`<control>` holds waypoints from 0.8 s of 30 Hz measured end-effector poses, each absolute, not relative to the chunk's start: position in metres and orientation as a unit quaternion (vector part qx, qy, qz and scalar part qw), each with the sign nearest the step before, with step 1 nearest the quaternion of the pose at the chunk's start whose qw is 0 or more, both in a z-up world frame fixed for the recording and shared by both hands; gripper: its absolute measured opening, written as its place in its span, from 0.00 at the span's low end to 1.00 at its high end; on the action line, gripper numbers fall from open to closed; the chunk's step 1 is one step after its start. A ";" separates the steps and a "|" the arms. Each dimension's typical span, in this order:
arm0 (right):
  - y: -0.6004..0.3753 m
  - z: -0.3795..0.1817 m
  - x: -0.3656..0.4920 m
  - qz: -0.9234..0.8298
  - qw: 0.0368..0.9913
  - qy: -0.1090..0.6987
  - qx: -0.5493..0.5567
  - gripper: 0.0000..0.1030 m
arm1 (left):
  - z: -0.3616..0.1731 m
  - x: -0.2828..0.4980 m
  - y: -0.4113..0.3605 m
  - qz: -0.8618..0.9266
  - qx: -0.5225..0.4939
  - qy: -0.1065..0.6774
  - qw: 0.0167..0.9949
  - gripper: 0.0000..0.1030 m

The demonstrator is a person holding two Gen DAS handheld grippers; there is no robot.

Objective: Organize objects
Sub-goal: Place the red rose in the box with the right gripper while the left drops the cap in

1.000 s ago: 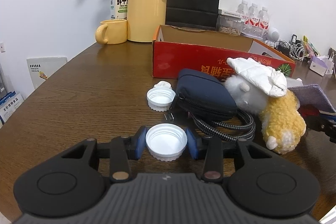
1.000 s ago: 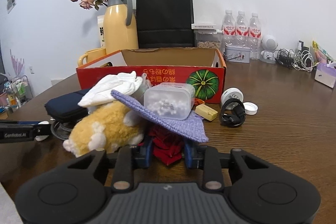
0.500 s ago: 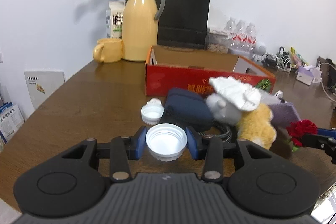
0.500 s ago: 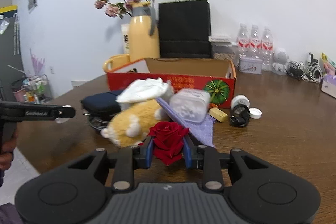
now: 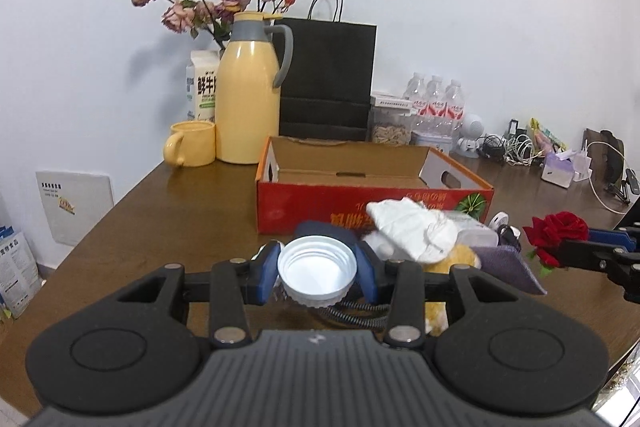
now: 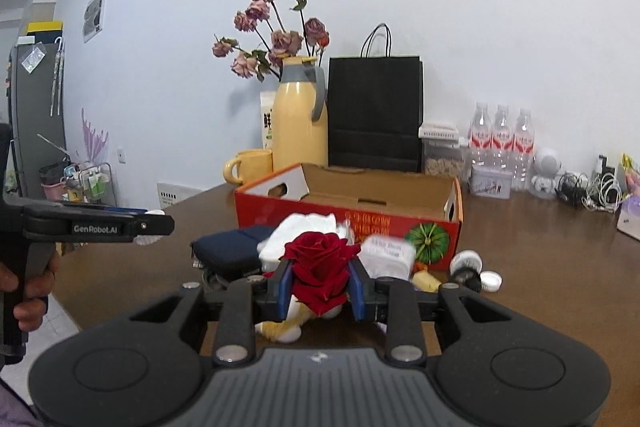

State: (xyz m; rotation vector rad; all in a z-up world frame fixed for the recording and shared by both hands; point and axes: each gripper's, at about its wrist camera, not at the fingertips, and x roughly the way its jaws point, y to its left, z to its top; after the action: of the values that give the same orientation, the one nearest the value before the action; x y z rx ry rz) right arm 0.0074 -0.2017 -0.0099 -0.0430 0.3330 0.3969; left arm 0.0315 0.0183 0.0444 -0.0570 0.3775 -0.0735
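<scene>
Change since earlier: both our grippers have risen off the table; a second ago the cap and the rose sat low against the pile, now the box's open top shows ahead of each.
Left gripper: our left gripper is closed partway on a white cap, blue pads pressing its rim on both sides, open side toward the camera.
Right gripper: our right gripper is clamped on a red rose, the bloom squeezed between the pads and standing above them.
Box: a red cardboard box lies ahead of and below both grippers, top open; the part of its floor we can see is bare.
Pile: just under and ahead of the fingers lie a dark pouch, a white cloth, a yellow plush toy and a clear plastic container, all short of the box's near wall.
Step in hand: we judge it the carry, two items lifted and heading for the box.
Next move: we would take each gripper forward over the near wall, lower it inside, then open the jaws; cap left of the rose.
Care: the near wall stands between fingers and floor, so we keep height until past it; the rose is soft and may cling to a pad on release.
</scene>
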 end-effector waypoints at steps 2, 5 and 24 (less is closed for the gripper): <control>-0.200 -0.006 0.012 0.196 0.967 0.159 -0.022 0.27 | 0.047 0.035 0.016 -0.039 -0.027 0.184 0.982 0.40; -0.199 0.000 0.021 0.195 0.969 0.152 -0.024 0.27 | 0.052 0.044 0.014 -0.043 -0.030 0.179 0.983 0.40; -0.187 0.038 0.147 0.166 0.980 0.106 -0.026 0.27 | 0.100 0.160 -0.015 -0.031 -0.029 0.115 0.992 0.40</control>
State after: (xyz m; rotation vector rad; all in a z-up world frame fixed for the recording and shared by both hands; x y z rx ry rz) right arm 0.1473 -0.1875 0.0379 -0.0530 0.2127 0.3351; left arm 0.1602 -0.0148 0.0997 -0.0580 0.2311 -0.0630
